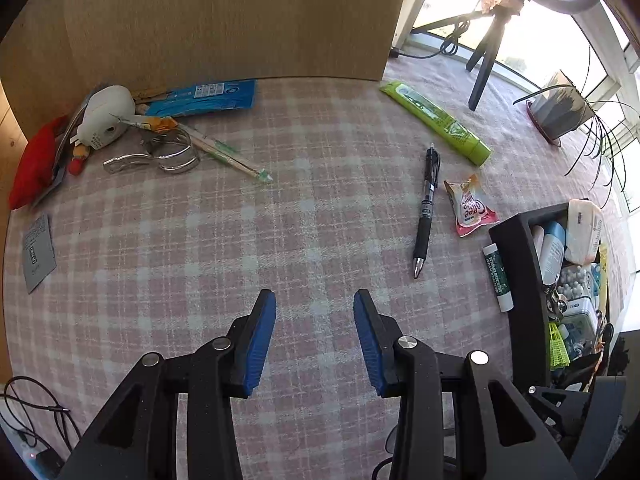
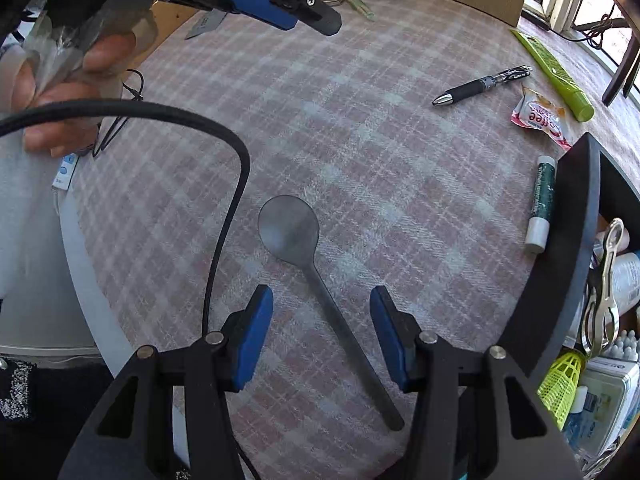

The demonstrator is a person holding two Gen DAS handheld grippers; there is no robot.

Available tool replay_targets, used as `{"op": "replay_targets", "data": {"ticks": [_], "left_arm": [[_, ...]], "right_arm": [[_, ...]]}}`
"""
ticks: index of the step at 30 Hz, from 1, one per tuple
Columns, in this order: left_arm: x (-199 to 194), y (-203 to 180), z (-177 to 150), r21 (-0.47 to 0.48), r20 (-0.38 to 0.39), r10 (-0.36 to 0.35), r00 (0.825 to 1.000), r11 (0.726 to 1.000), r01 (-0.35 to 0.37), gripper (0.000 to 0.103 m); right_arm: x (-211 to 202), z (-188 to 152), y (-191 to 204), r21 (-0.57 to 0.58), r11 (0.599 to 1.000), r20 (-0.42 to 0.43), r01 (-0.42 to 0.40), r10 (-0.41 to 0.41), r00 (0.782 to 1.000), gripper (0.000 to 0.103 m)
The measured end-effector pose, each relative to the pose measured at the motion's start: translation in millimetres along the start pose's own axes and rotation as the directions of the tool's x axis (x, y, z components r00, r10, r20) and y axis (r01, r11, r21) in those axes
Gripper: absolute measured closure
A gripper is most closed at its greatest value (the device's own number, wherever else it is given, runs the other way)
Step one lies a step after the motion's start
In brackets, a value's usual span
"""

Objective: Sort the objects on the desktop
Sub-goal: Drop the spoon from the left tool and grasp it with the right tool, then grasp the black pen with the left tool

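Left wrist view: the left claw (image 1: 315,340) hangs over bare plaid cloth in the middle of the worktop (image 1: 200,240), its blue pads apart and holding nothing, probably parked there so the other hand has room to work. A black pen (image 1: 425,210) lies loose toward the right side, long axis running from near edge to far edge, silver tip pointing at the near edge. Next to it are a snack sachet (image 1: 470,206) and a green tube (image 1: 436,120), and a glue stick (image 1: 498,278) lies against the wall of the black organiser box (image 1: 520,280) at the right edge, which already holds sorted items.

Right wrist view: the right claw (image 2: 321,336) is spread wide with the handle of a grey spoon (image 2: 316,280) between its pads, neither pad touching it; I judge this a line-up for a grasp. The spoon lies flat near the worktop's near edge, bowl pointing away toward the far-left corner, handle end toward the claw. The box sits just right, a short carry away.
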State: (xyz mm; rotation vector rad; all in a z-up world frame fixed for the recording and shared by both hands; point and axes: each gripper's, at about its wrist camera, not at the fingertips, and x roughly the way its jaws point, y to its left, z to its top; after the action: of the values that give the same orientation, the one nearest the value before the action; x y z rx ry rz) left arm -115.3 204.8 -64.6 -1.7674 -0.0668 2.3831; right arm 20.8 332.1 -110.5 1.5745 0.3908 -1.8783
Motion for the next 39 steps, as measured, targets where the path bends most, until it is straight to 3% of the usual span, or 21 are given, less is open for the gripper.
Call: {"op": "replay_targets", "data": {"ticks": [3, 6, 8, 10, 14, 21, 31, 35, 38, 39], "left_arm": [[7, -10, 9, 0.038, -0.009, -0.008, 1.0, 0.999, 0.008, 0.066], [17, -23, 22, 0.077, -0.013, -0.007, 1.0, 0.997, 0.008, 0.066], [25, -32, 31, 0.104, -0.016, -0.007, 1.0, 0.995, 0.009, 0.066], [36, -43, 41, 0.136, -0.024, -0.006, 1.0, 0.991, 0.009, 0.066], [61, -69, 55, 0.217, -0.044, 0.005, 0.999, 0.976, 0.004, 0.066], [86, -101, 72, 0.315, -0.034, 0.048, 0.998, 0.949, -0.035, 0.067], [63, -107, 69, 0.328, -0.039, -0.08, 0.996, 0.94, 0.089, 0.063], [74, -120, 67, 0.373, -0.043, -0.031, 0.999, 0.927, 0.045, 0.063], [86, -125, 68, 0.379, -0.06, -0.005, 0.998, 0.925, 0.027, 0.073], [85, -127, 68, 0.389, -0.03, 0.01, 0.999, 0.921, 0.003, 0.078]], "right_arm": [[2, -4, 3, -0.01, 1.0, 0.023, 0.025, -0.025, 0.999, 0.059], [0, -4, 0, 0.006, 0.995, 0.052, 0.098, -0.098, 0.994, 0.077], [-1, -2, -12, 0.087, 0.991, 0.068, 0.104, -0.11, 0.992, 0.092], [-4, 0, -29, 0.189, 0.979, 0.087, 0.078, -0.096, 0.992, 0.096], [-8, 3, -52, 0.356, 0.934, 0.121, 0.021, -0.069, 0.99, 0.096], [-14, 4, -64, 0.472, 0.881, 0.152, -0.007, -0.074, 0.986, 0.095], [-23, 1, -67, 0.514, 0.857, 0.148, -0.018, -0.068, 0.987, 0.095], [-26, 2, -67, 0.514, 0.858, 0.146, -0.017, -0.068, 0.987, 0.095], [-28, 2, -65, 0.515, 0.857, 0.148, -0.014, -0.073, 0.986, 0.095], [-28, 2, -65, 0.516, 0.857, 0.151, -0.015, -0.074, 0.986, 0.095]]}}
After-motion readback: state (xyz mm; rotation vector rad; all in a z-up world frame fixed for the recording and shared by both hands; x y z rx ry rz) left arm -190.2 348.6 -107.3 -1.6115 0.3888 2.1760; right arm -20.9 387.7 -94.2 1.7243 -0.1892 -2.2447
